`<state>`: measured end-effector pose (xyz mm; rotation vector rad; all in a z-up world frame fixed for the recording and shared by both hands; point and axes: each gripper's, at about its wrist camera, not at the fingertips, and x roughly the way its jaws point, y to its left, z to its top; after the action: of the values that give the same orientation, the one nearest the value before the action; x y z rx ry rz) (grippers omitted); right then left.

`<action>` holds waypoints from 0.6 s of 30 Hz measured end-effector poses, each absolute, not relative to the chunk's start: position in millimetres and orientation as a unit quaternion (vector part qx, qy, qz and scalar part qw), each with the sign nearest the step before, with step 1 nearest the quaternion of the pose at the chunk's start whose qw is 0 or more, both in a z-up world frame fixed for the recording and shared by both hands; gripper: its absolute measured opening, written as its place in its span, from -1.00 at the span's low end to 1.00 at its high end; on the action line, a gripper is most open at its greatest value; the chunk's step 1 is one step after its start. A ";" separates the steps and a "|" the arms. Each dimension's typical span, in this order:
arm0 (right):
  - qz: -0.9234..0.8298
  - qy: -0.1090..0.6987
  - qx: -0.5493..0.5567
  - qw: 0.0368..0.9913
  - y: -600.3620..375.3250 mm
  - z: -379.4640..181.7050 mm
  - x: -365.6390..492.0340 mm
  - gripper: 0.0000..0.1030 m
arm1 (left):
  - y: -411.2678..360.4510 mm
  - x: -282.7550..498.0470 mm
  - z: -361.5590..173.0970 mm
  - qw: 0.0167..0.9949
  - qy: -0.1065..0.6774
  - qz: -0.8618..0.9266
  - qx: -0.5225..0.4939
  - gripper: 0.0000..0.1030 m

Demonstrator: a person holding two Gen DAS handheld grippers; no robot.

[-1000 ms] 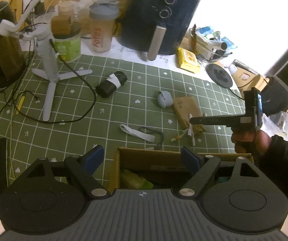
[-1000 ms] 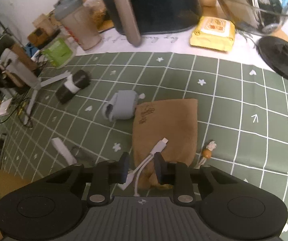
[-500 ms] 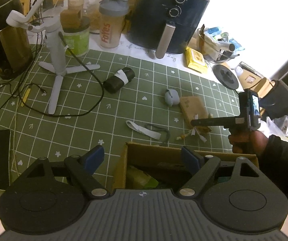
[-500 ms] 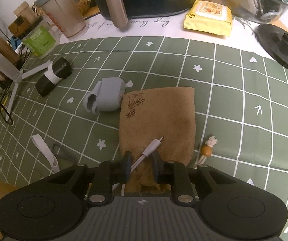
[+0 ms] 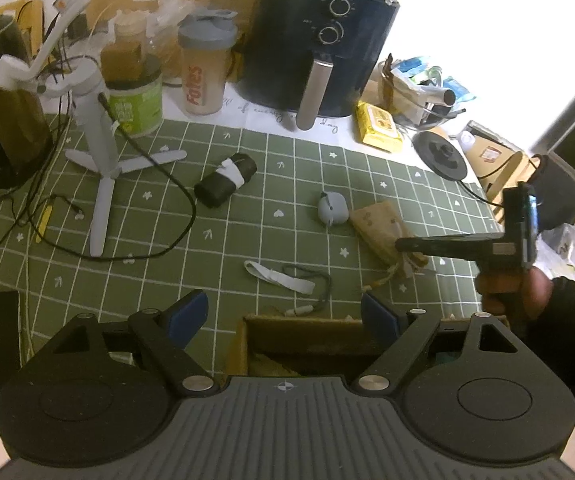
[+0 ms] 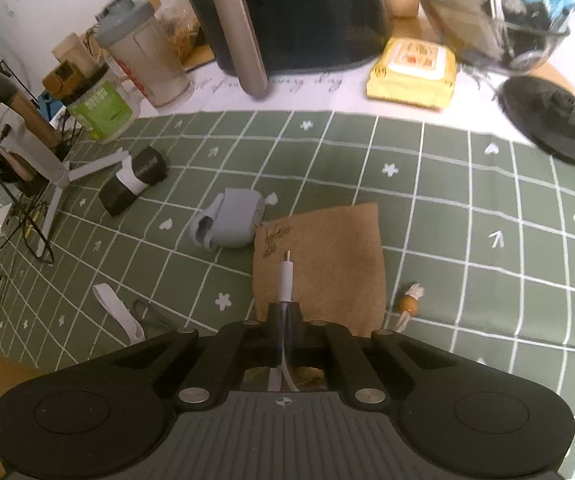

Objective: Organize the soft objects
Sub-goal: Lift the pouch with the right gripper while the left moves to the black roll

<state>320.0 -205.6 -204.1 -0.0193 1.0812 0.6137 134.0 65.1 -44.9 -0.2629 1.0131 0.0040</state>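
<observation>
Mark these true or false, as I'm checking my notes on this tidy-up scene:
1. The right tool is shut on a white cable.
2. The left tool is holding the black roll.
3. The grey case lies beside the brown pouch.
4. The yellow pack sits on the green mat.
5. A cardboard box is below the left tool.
1. True: the right tool pinches the white cable above the brown pouch.
2. False: the left tool is open and empty; the black roll lies on the green mat.
3. True: the grey case lies at the pouch's corner.
4. False: the yellow pack lies on the white cloth beyond the mat.
5. True: the cardboard box is under it.
</observation>
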 end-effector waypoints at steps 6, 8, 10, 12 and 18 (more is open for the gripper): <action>0.292 0.489 0.022 0.822 -220.1 -183.5 310.1 -0.91 | 66.7 146.7 -41.8 0.873 0.476 -0.012 -0.109 0.63; 0.295 0.488 0.045 0.821 -225.7 -180.6 308.8 -0.91 | 66.7 151.1 -40.7 0.875 0.473 -0.017 -0.104 0.63; 0.291 0.488 0.058 0.821 -230.1 -179.3 307.6 -0.91 | 66.6 154.9 -39.9 0.876 0.471 -0.022 -0.100 0.63; 0.282 0.487 0.059 0.824 -232.7 -178.2 305.7 -0.91 | 66.1 158.7 -39.5 0.877 0.470 -0.027 -0.096 0.63; 0.266 0.477 0.045 0.837 -236.1 -174.1 297.2 -0.90 | 64.4 168.3 -37.9 0.880 0.465 -0.042 -0.085 0.63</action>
<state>297.2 -236.1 -174.1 0.0945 1.0086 0.5624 168.3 64.4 -37.9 -0.1777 0.9688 -0.0866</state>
